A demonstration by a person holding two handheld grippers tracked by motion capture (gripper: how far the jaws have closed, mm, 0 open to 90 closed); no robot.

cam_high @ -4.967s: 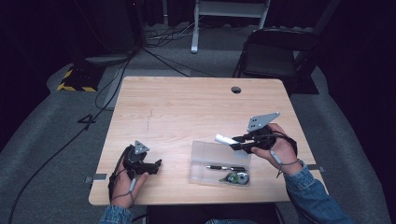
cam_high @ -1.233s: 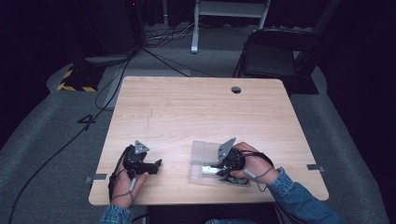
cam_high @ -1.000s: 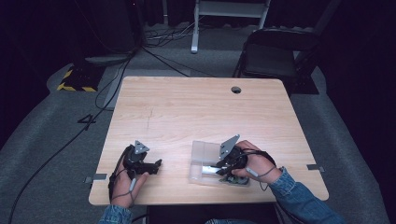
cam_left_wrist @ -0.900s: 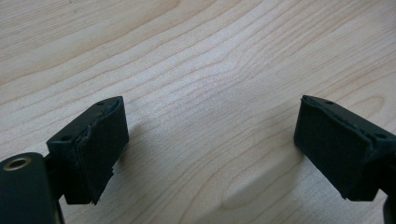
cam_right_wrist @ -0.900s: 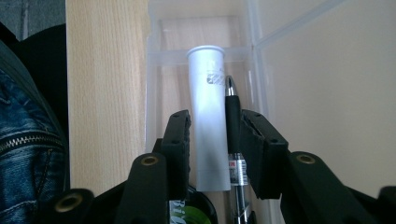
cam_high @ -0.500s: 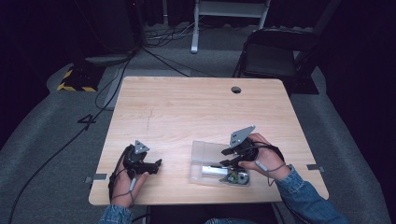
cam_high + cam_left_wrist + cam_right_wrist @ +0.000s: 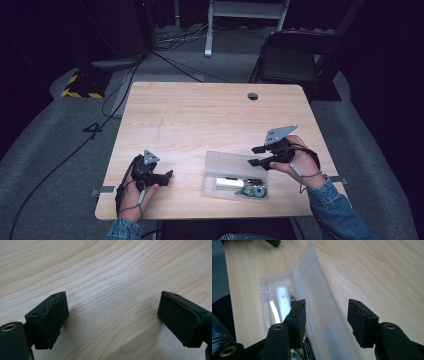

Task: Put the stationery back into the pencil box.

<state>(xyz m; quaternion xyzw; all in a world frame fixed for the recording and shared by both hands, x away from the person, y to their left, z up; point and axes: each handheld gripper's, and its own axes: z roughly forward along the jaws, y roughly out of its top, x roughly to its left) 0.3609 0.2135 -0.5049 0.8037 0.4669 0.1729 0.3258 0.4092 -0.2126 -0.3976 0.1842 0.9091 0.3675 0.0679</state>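
Near right on pale wooden counter [image 7: 200, 115]: clear plastic hinged case [image 7: 227, 167], lid open; right tongs [image 7: 256, 156] just parted, empty; left tongs [image 7: 167, 176] apart, idle. Next, probably: close lid.

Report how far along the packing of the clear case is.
Done: a white tube and small items lie in the clear case. In hand: the right gripper, its jaws just opened and empty, hovers above the open lid. Left: closing the lid; the left gripper rests open.
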